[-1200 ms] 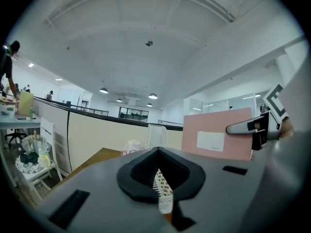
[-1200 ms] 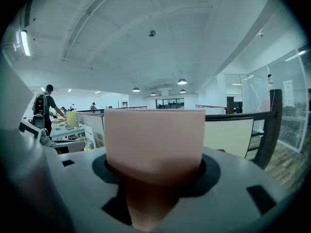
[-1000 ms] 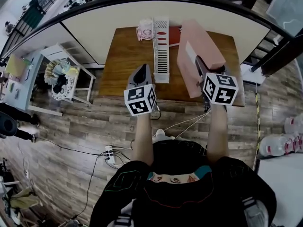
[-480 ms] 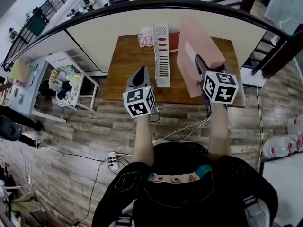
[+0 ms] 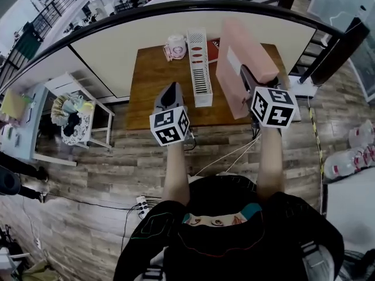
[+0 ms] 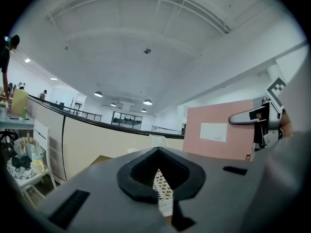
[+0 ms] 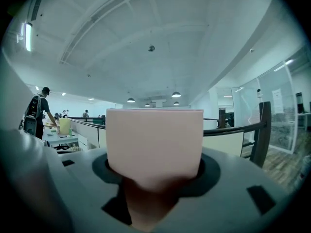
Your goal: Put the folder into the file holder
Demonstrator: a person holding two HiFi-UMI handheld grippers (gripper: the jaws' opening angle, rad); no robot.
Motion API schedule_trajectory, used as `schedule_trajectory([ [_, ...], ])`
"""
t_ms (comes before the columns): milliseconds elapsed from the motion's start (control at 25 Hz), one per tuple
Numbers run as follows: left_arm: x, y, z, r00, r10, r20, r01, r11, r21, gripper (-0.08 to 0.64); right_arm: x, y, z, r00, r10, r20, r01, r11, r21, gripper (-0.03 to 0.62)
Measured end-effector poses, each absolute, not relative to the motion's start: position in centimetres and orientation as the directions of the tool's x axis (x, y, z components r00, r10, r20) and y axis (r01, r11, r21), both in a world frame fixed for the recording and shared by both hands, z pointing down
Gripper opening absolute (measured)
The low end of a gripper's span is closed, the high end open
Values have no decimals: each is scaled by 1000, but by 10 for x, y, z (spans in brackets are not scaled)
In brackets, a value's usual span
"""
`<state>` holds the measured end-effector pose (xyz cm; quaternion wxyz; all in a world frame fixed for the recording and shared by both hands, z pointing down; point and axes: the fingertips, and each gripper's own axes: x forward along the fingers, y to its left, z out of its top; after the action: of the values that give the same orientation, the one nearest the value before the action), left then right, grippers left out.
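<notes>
Pink card, likely light, stiff and slick: the folder (image 5: 243,60) hung above the tabletop (image 5: 151,78), right of the file holder (image 5: 199,69). The right gripper (image 5: 251,86) clamped its jaws on the near edge, a sensible hold. The left gripper (image 5: 170,95) had its jaws together, empty.

The surface (image 5: 147,78) lies bare over its left half, from near edge to far edge, except for 1 cup (image 5: 175,47) at the far edge. The holder (image 5: 200,69) stands upright down the middle and splits the top in 2. Right of it, the folder (image 5: 243,63) hangs tilted over the right half, leaving only a narrow gap beside the holder. A partition (image 5: 105,51) closes off the far edge.
</notes>
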<state>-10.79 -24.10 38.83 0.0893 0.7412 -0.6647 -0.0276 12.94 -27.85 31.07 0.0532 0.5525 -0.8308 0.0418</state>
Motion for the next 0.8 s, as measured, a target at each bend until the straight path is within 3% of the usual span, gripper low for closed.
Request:
schedule_trajectory([
  [480, -172, -243, 371, 201, -979, 34, -965, -191, 181, -3, 72, -246, 290, -308, -945, 108, -950, 311, 14, 279],
  [800, -192, -241, 381, 254, -965, 67, -965, -248, 90, -3, 43, -242, 301, -268, -955, 124, -963, 270, -8, 279],
])
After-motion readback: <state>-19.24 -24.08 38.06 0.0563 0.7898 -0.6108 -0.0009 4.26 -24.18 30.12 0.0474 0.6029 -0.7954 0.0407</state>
